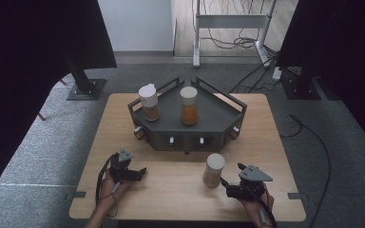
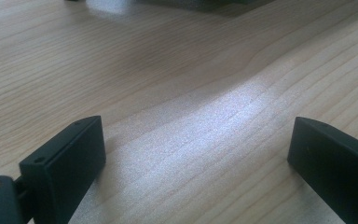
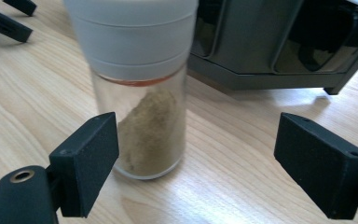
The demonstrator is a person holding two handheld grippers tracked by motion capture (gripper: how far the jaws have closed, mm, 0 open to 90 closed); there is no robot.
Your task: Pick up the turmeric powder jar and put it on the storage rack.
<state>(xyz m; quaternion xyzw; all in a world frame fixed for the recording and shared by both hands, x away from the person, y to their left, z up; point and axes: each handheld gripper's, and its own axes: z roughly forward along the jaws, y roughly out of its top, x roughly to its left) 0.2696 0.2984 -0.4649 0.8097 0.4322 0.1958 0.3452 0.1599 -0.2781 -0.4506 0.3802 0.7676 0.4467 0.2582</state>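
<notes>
A glass spice jar [image 1: 214,169] with a pale grinder cap and tan powder stands upright on the wooden table [image 1: 171,190], in front of a dark corner rack [image 1: 216,114]. My right gripper [image 1: 232,179] sits just to the jar's right, open. In the right gripper view the jar [image 3: 144,93] stands just ahead of the wide-apart jaws of the right gripper [image 3: 196,140], nearer the left one, and neither pad presses on it. My left gripper [image 1: 140,173] rests at the table's front left. In the left gripper view the left gripper [image 2: 196,135] is open over bare wood.
The rack holds two more capped jars, one with brown contents [image 1: 149,102] and one with orange contents [image 1: 189,105]. The rack's front face [image 3: 261,51] rises close behind the tan jar. The left gripper's jaws [image 3: 14,18] lie farther off.
</notes>
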